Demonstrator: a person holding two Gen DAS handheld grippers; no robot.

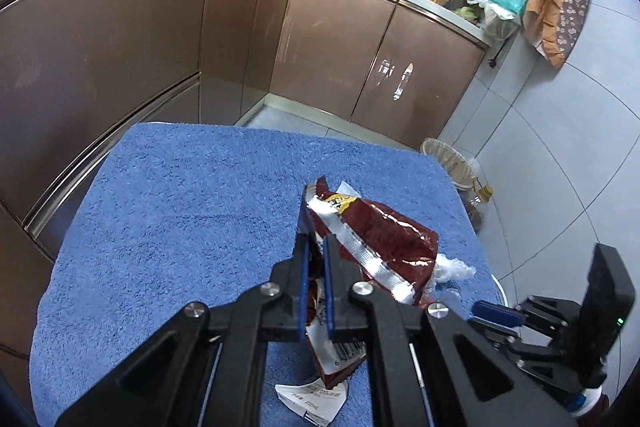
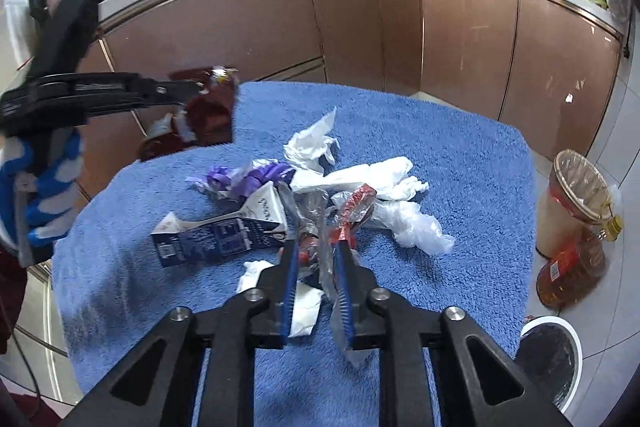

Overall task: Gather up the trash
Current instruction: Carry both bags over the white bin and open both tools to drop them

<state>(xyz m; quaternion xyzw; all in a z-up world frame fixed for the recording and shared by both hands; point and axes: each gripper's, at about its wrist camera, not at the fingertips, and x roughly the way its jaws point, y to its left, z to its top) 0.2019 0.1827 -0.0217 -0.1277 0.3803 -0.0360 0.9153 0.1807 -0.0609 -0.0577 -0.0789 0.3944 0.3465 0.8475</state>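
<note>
We see a tabletop (image 2: 460, 155) covered by a blue terry towel (image 2: 160, 291) that reaches its edges. Most of the trash sits near the middle of the tabletop: a crumpled white tissue (image 2: 312, 143) toward the far edge, a purple wrapper (image 2: 248, 177) to its left, and a flattened blue and white carton (image 2: 224, 233) toward the left edge. White plastic bags (image 2: 400, 195) lie toward the right edge. A clear wrapper with red print (image 2: 352, 211) sits in the middle, and another white tissue (image 2: 276, 287) lies toward the near edge.
</note>
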